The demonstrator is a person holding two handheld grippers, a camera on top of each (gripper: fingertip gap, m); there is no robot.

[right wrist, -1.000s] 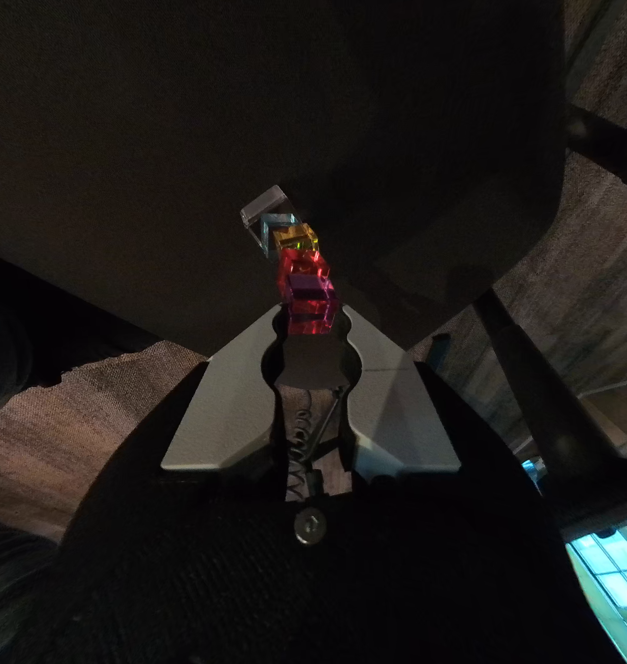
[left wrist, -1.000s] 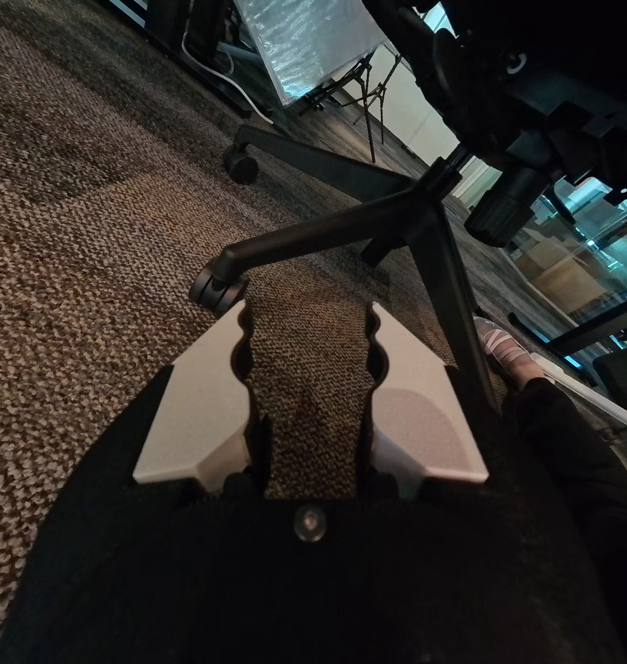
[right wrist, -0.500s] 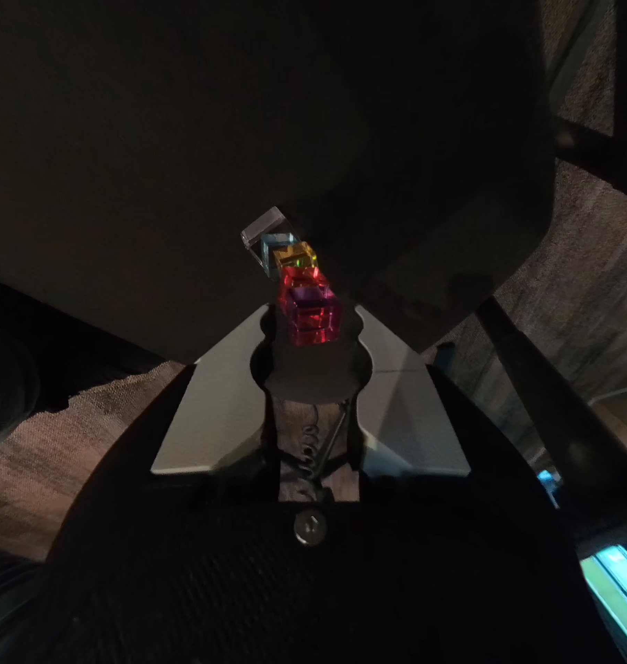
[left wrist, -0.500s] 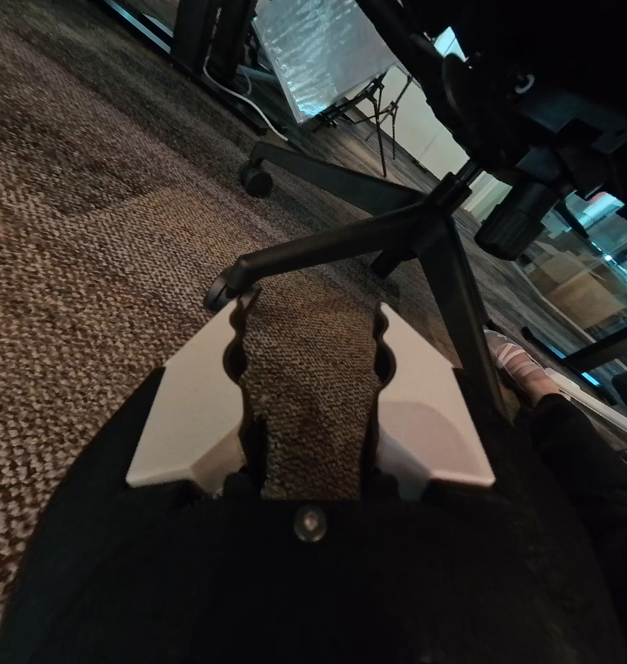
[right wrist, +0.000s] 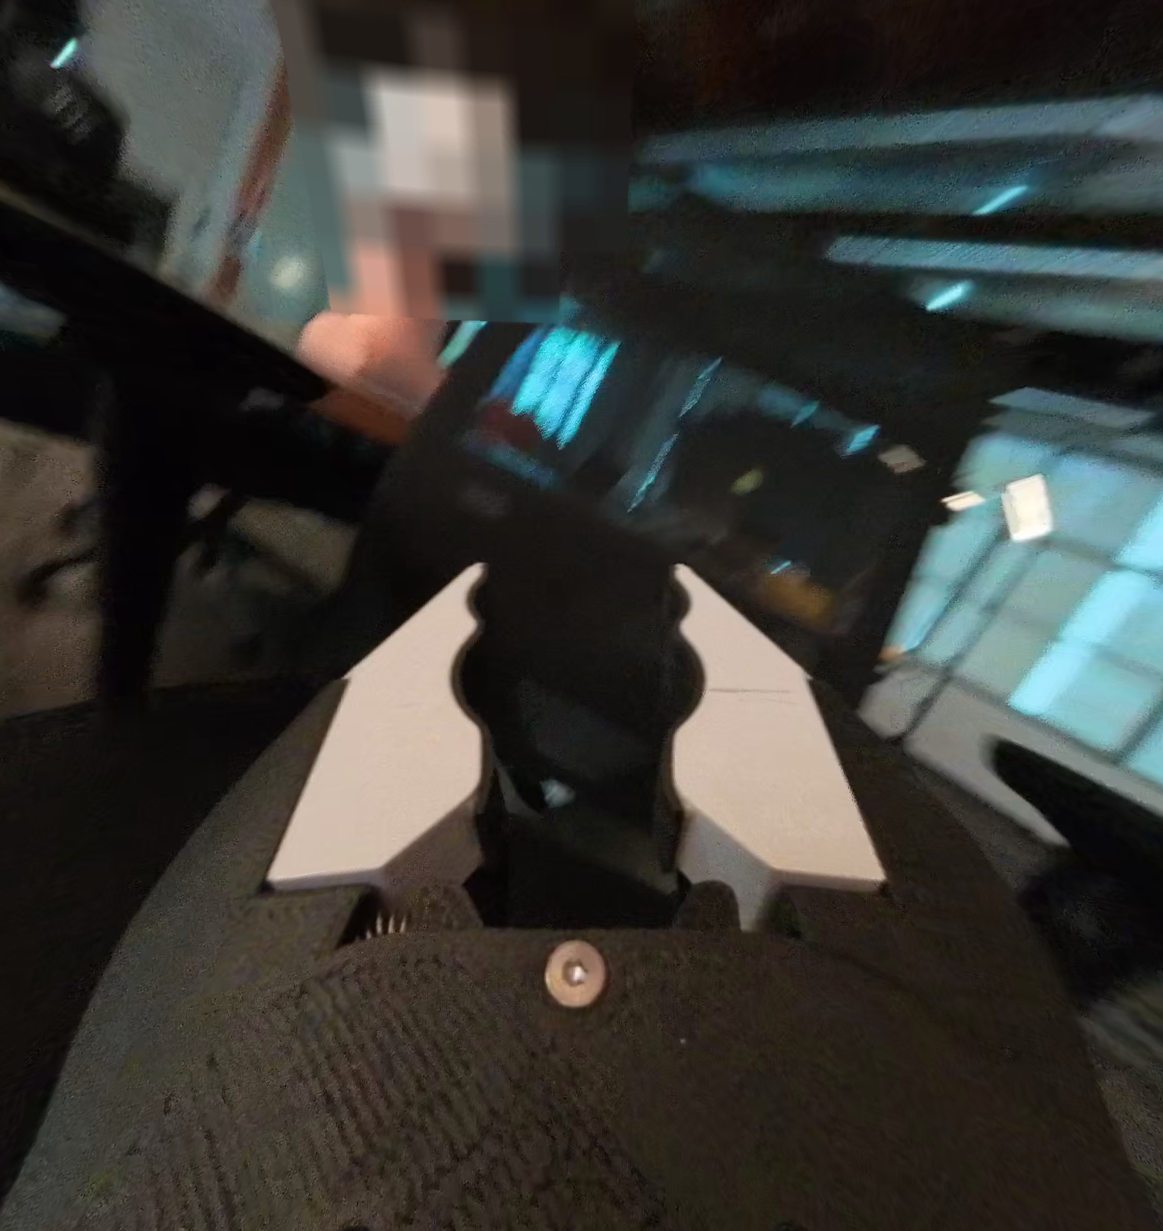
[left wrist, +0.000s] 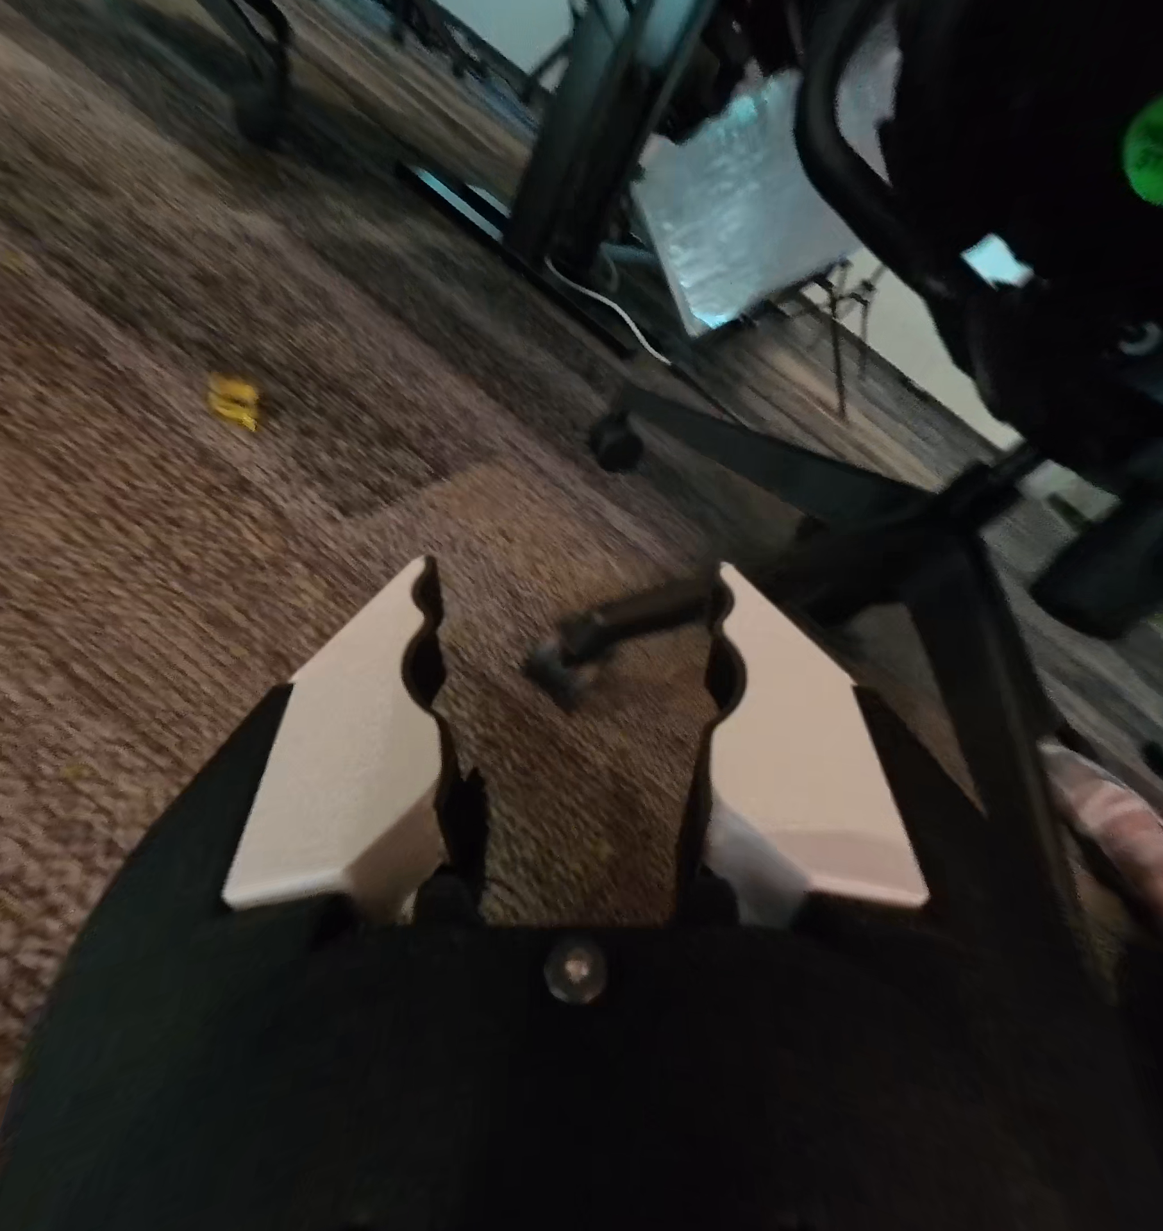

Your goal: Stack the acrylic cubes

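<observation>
The left gripper [left wrist: 575, 579] has spread its pale fingers wider and swung up across the brown carpet floor [left wrist: 166, 633], so a small yellow object [left wrist: 234, 400] now shows at 10 o'clock and a black chair-base leg with its castor [left wrist: 605, 636] lies between the fingers. The right gripper [right wrist: 579, 579] has opened and left the stack of coloured translucent cubes, facing a blurred dark room.

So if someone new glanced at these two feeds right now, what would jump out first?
Probably the left gripper, jaws wide apart with nothing between them, over brown carpet, with a black office chair base beyond and a small yellow object lying far left. The right view is badly blurred: the right gripper is open against dark shapes and bluish windows.
</observation>
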